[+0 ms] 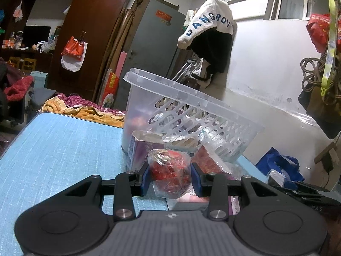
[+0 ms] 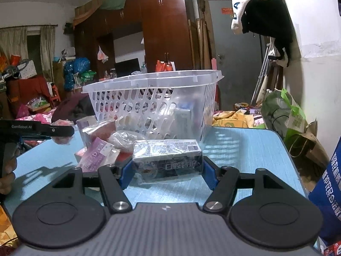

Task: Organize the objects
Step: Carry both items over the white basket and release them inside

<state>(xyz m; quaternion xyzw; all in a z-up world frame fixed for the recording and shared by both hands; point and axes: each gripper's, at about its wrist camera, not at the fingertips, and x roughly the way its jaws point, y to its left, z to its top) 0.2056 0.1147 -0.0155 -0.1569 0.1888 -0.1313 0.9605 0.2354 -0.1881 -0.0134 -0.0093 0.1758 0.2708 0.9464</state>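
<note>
Gripping, left gripper [image 1: 170, 176]: I read both blue pads [image 1: 145, 178] pressed against a clear bag of red snacks [image 1: 169, 171], held just above the blue table [image 1: 53, 149].
Gripping, right gripper [image 2: 167, 171]: my pads [image 2: 125, 173] clamp a silver wrapped box [image 2: 167, 159] resting on the table.
Pile: purple carton [image 1: 138, 147] and pink-purple packet [image 2: 96, 155] lie just in front of the basket.
Basket: clear plastic basket [image 2: 149, 98] stands upright, near, behind both items; contents blurred.
Background: white towel [image 1: 208, 19] hangs on the wall.
</note>
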